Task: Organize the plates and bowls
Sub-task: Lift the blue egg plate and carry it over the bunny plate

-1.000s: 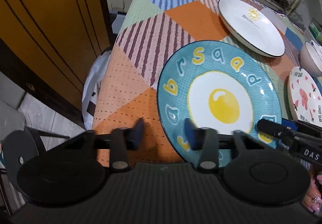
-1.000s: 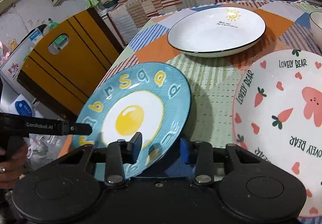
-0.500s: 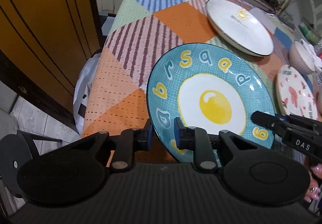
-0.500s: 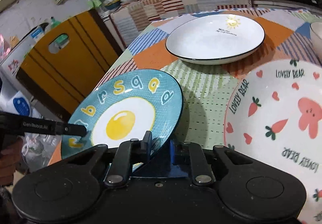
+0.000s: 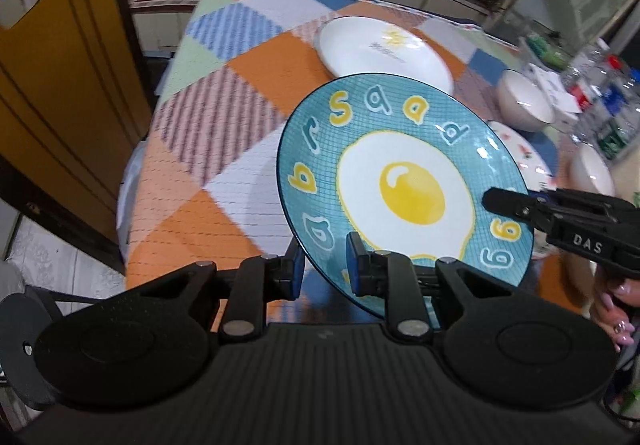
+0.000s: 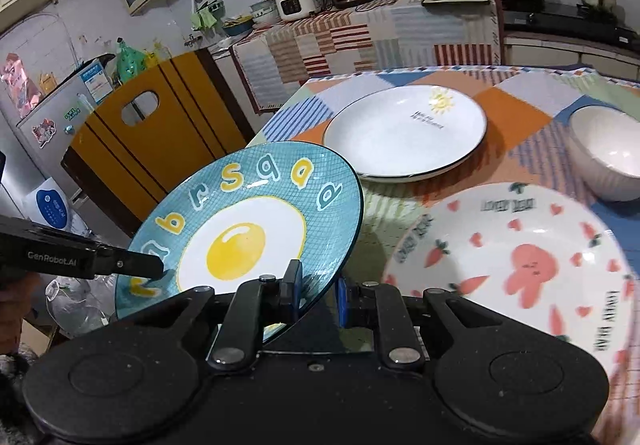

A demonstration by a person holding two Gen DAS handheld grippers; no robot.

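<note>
The left hand-held gripper (image 5: 322, 265) pinches the near rim of the blue fried-egg plate (image 5: 404, 185), 1 blue pad above the rim and 1 below. The right hand-held gripper (image 6: 318, 295) pinches the same plate at another point of its edge. Its jaws, like the left's, have just been closing, with the rim between them. Held at 2 points, the plate hangs tilted above the counter (image 5: 208, 181), its far edge raised. This 2-point hold likely keeps the wide, heavy dish from swinging in either grip.

The plate's rim carries raised letters and digits: "b r s a a p" and "6 6" can be read. The left tool's arm reads "GenRobot.AI"; the right tool's reads "DAS".

On the patchwork cloth beyond lies a white sun plate (image 6: 404, 133), flat, with small writing too fine to read. Just beside the held plate, the pink bear plate (image 6: 516, 265) reads "LOVELY BEAR" around its rim. A white bowl (image 6: 608, 157) stands near the far right. The lifted plate is probably bound for a stack on 1 of these.
</note>
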